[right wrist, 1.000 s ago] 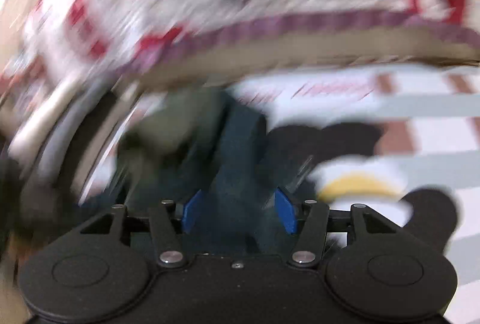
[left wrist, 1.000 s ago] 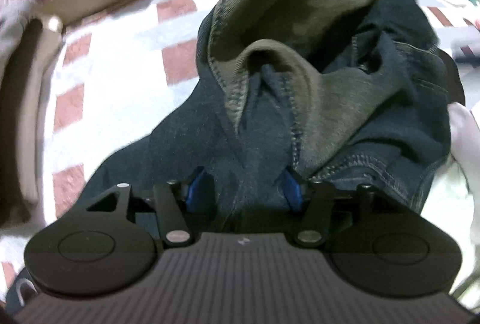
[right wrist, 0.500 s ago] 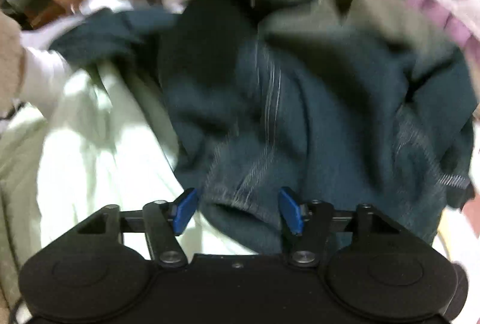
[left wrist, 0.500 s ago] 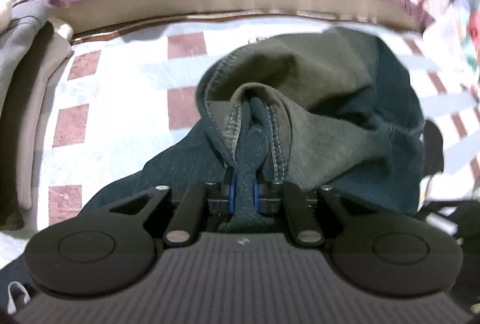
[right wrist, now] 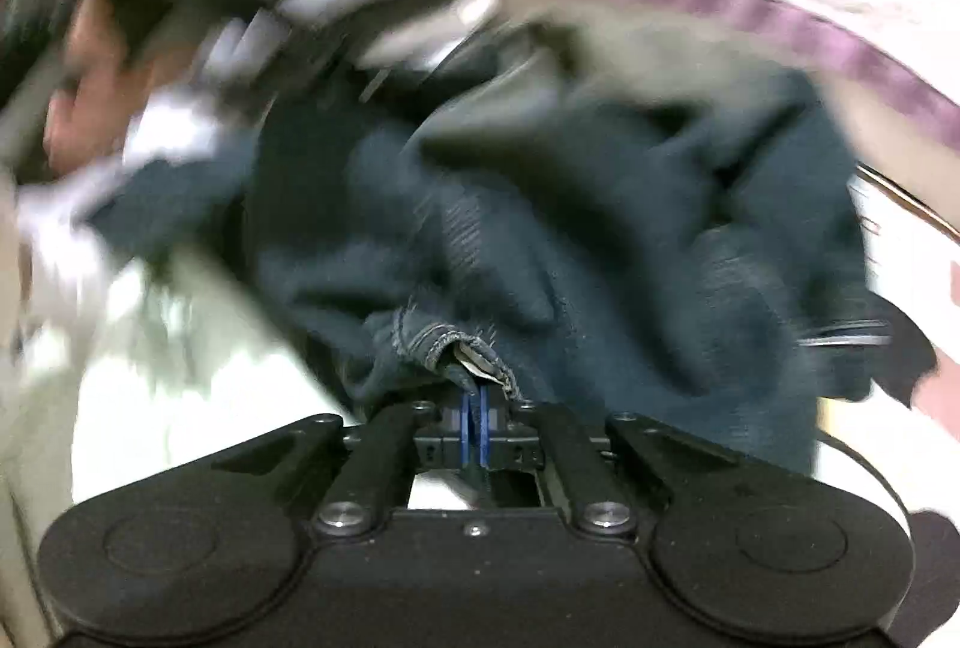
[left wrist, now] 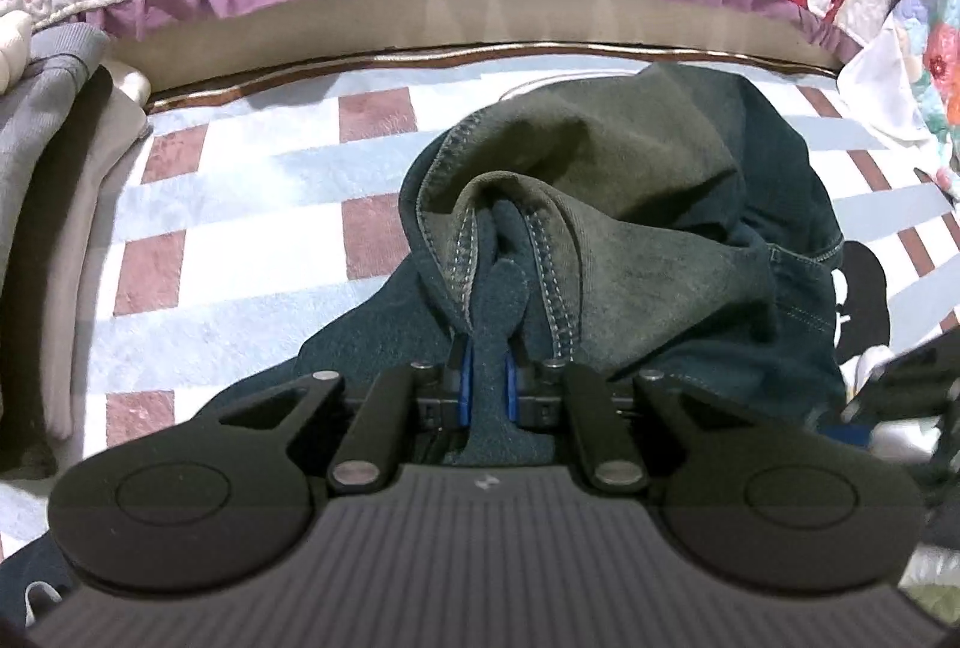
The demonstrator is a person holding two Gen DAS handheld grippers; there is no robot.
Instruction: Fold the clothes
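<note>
Right tongs point(right wrist: 473, 432) now clamped on jeans point(right wrist: 600, 240) hem; left tongs point(left wrist: 486, 387) stay clamped.

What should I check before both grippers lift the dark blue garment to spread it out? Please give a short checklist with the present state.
1. Left gripper shut on the dark blue garment: ok, a fold of cloth sits between its blue pads.
2. Right gripper shut on the same garment: ok, it pinches a stitched hem.
3. Each grip holds a single layer: cannot tell, the cloth is bunched at both.
4. Garment lies flat: not ok, it is crumpled with the grey-green inside showing.
5. Checked blanket beside the garment free for spreading: ok in the left wrist view.
6. Right wrist view sharp enough to judge: not ok, blurred.
</note>
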